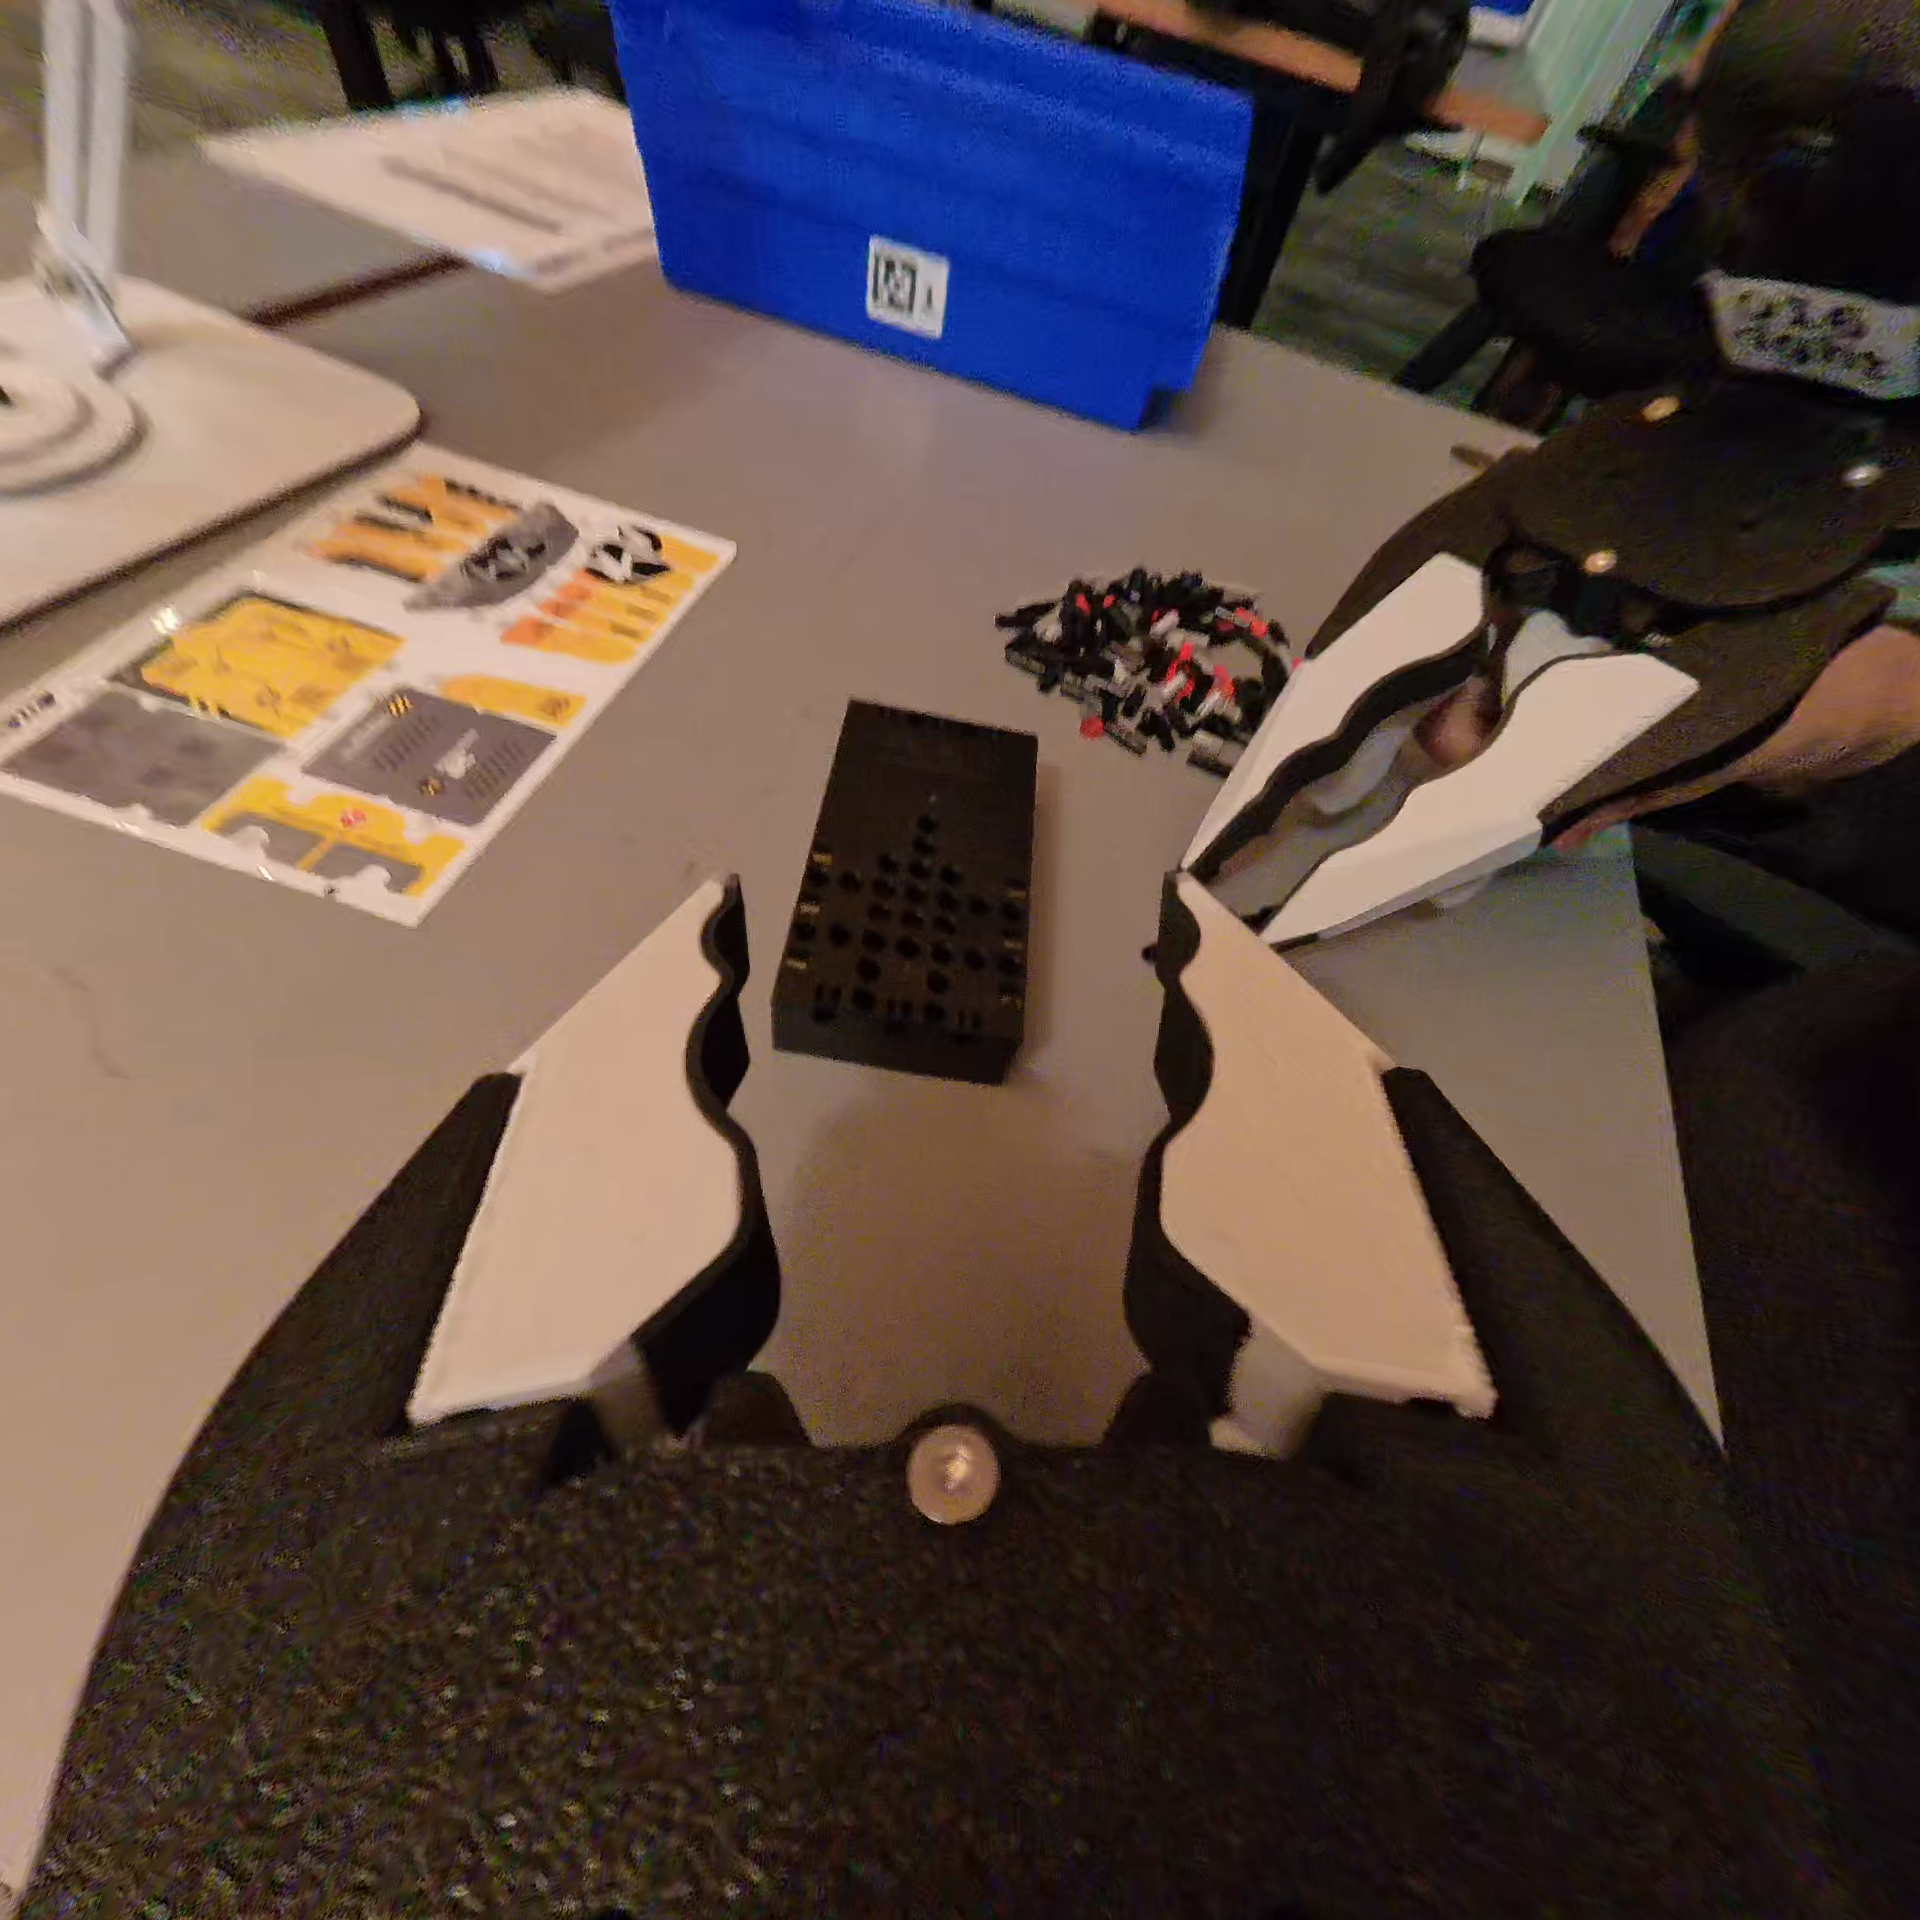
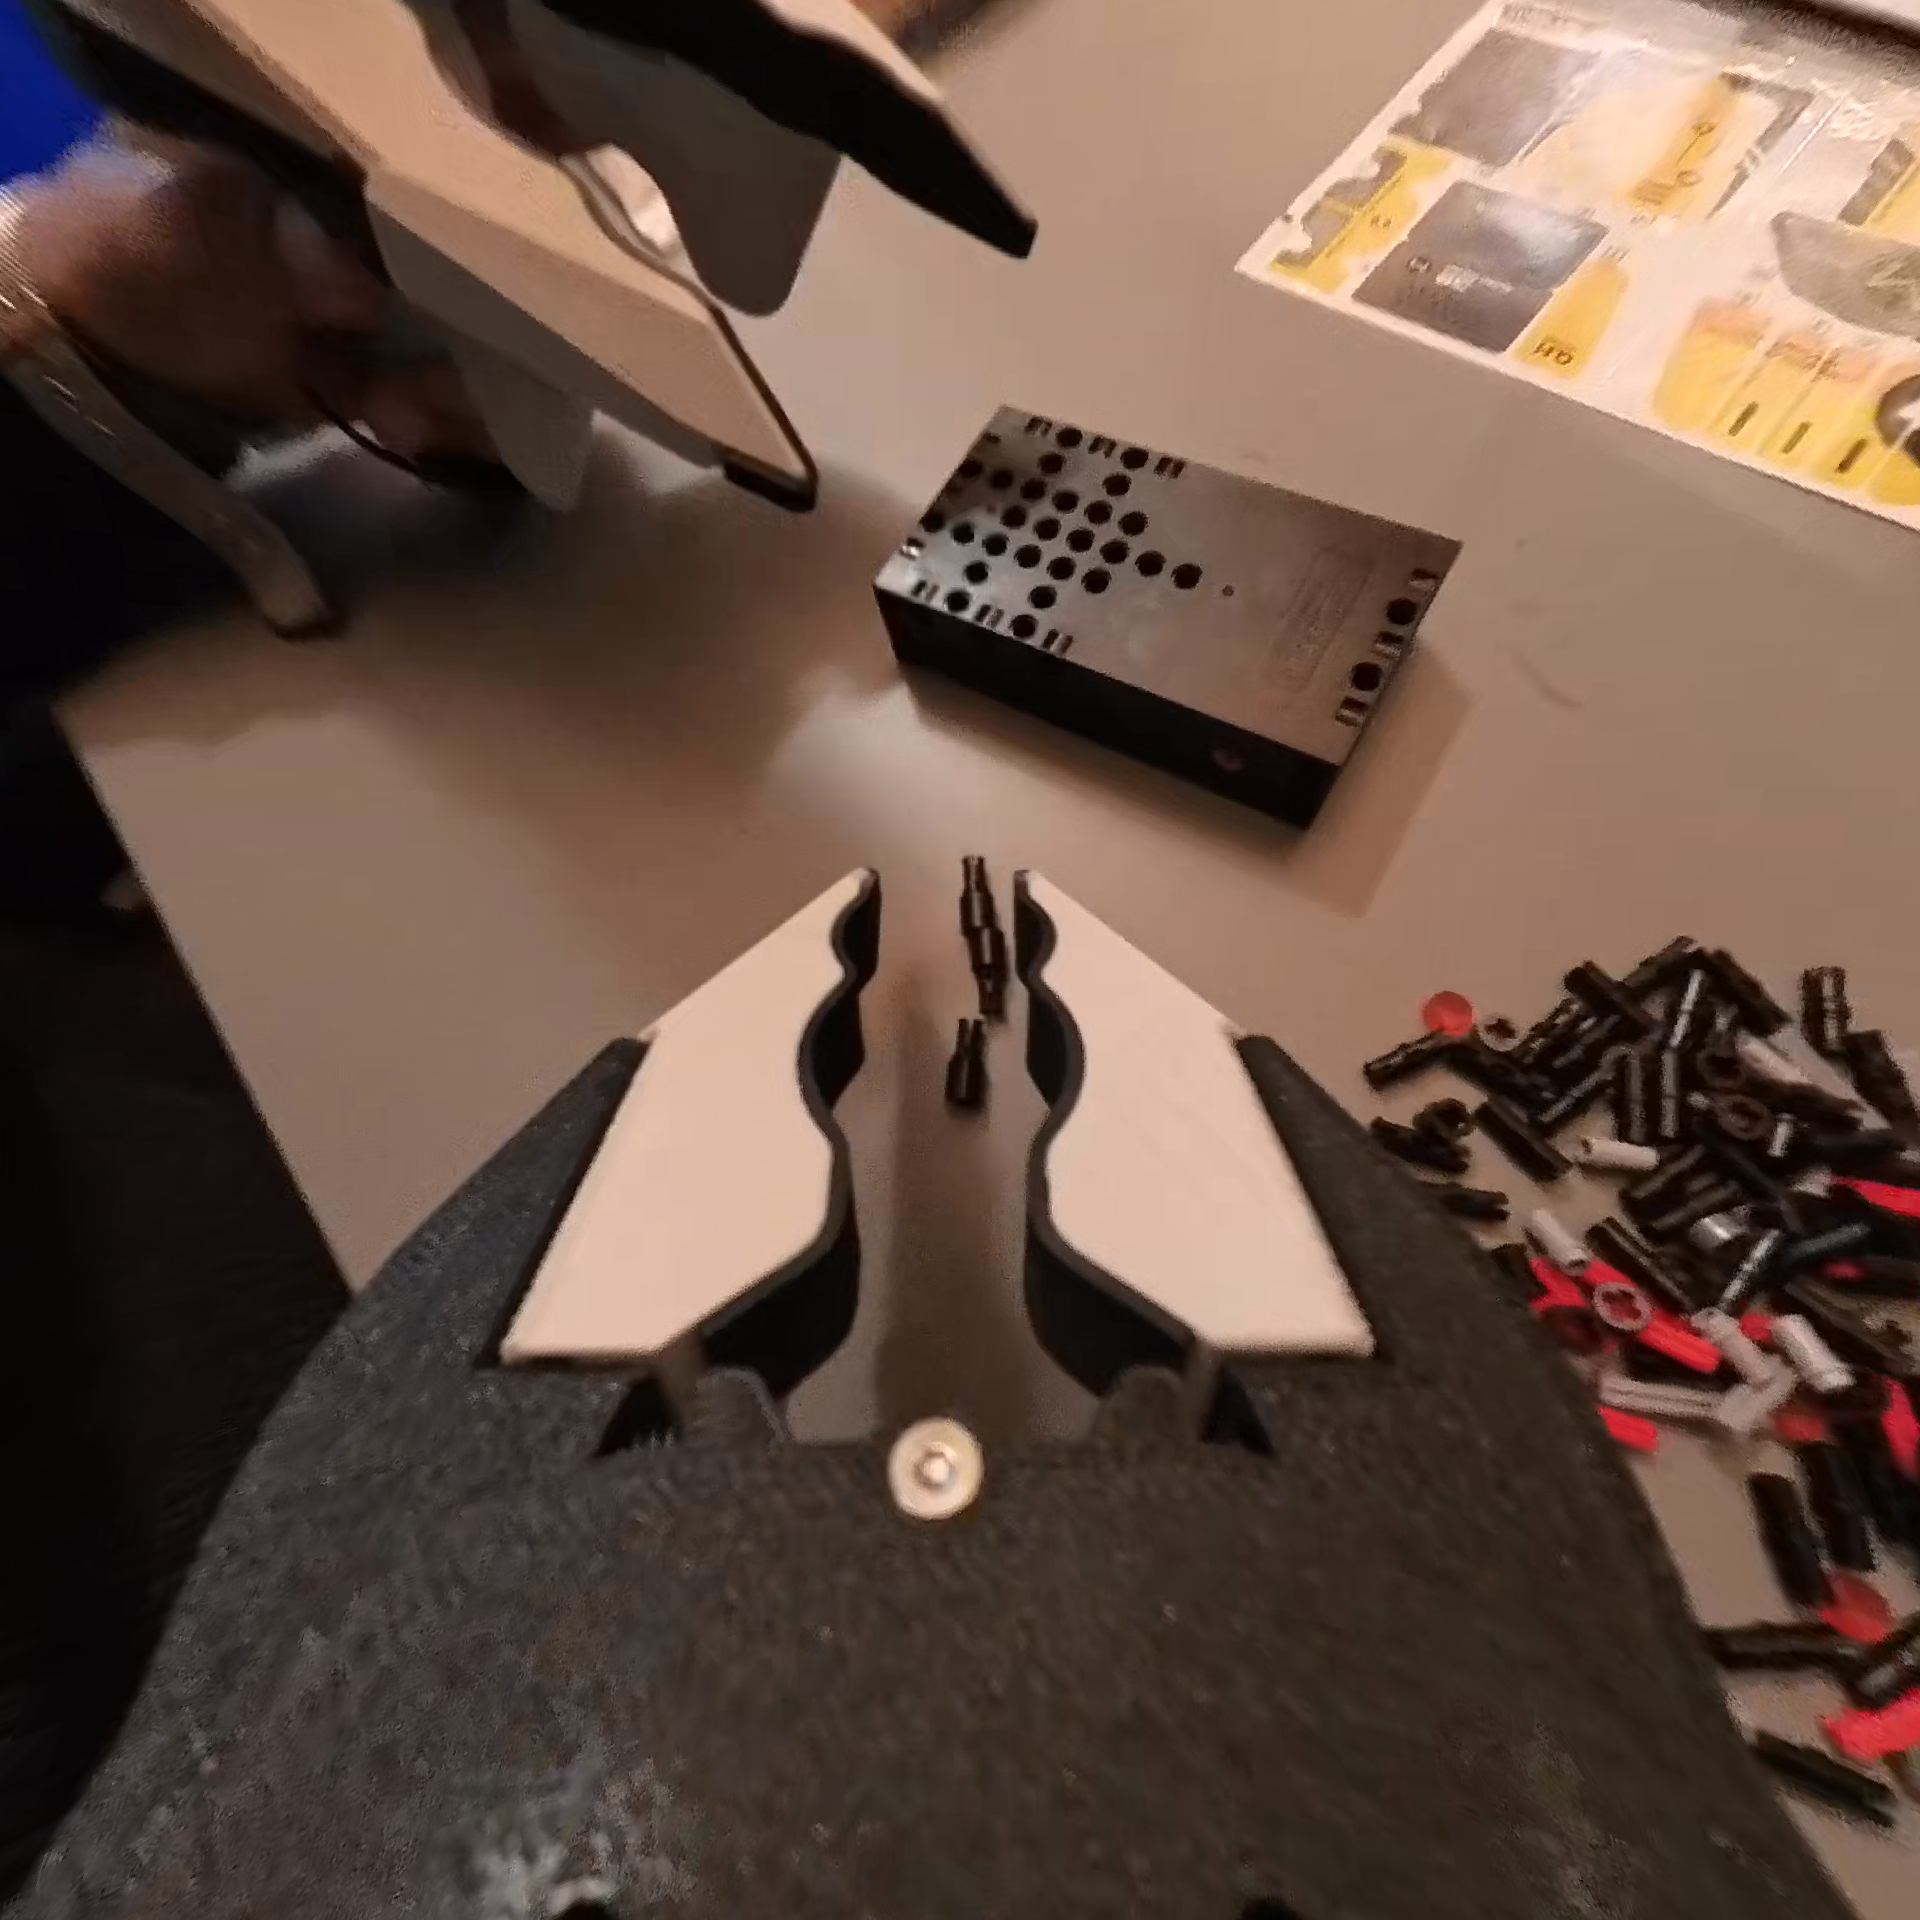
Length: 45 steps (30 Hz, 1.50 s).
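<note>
My left gripper (image 1: 951, 899) is open and empty, just above the grey table (image 1: 644, 436), with its fingertips either side of the near end of a black block with many round holes (image 1: 914, 831). My right gripper (image 2: 945, 883) is open with a narrow gap. Two small black pins lie on the table between its fingers, a longer one (image 2: 982, 935) close to the right finger and a short one (image 2: 964, 1060). The block (image 2: 1195, 623) lies beyond them. A pile of black, red and grey pins (image 2: 1714, 1195) sits to the right and also shows in the left wrist view (image 1: 1143, 665).
A yellow and grey sticker sheet (image 1: 343, 707) lies left of the block. A blue bin (image 1: 935, 187) stands at the back. A white stand base (image 1: 156, 436) is at far left, with paper (image 1: 468, 187) behind it. The table edge (image 2: 208, 987) runs close on the left. The block (image 2: 1195, 623) is about 6 centimeters from my right fingertips. Seen from the left wrist view (image 1: 970, 814) as well.
</note>
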Available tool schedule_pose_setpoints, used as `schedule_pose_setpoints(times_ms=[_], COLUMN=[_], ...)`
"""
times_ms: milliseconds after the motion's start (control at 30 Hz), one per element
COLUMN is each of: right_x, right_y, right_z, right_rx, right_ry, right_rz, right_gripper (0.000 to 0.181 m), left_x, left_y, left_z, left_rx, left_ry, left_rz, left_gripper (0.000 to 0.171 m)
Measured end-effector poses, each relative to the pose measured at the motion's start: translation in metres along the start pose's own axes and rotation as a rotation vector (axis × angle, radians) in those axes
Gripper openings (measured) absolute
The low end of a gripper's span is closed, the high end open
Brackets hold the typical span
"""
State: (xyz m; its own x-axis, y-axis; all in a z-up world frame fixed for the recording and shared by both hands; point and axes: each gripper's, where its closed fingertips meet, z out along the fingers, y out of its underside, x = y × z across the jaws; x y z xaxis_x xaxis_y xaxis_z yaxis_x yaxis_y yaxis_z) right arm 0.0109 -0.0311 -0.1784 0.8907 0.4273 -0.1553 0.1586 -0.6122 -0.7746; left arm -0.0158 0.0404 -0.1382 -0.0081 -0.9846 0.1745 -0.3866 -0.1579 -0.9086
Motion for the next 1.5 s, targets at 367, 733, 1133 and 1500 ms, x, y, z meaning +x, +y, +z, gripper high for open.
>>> schedule_pose_setpoints(times_ms=[367, 733, 1133, 1500], right_x=[0.011, 0.016, 0.008, 0.002], right_y=[0.013, 0.011, 0.001, 0.007], right_z=[0.013, 0.012, 0.005, 0.014], right_rx=[-0.092, -0.038, 0.033, -0.043], right_ry=[0.096, 0.106, 0.053, 0.111], right_rz=[-0.082, -0.061, -0.037, -0.101], right_gripper=[0.021, 0.009, 0.008, 0.011], left_x=[-0.002, -0.008, -0.014, -0.014], left_y=[0.02, 0.024, 0.025, 0.029], left_z=[0.012, 0.014, 0.014, 0.016], left_rx=[-0.129, -0.151, -0.159, -0.183], left_ry=[-0.021, -0.037, -0.071, -0.055], left_rz=[-0.031, -0.067, -0.083, -0.107], left_gripper=[0.08, 0.08, 0.08, 0.08])
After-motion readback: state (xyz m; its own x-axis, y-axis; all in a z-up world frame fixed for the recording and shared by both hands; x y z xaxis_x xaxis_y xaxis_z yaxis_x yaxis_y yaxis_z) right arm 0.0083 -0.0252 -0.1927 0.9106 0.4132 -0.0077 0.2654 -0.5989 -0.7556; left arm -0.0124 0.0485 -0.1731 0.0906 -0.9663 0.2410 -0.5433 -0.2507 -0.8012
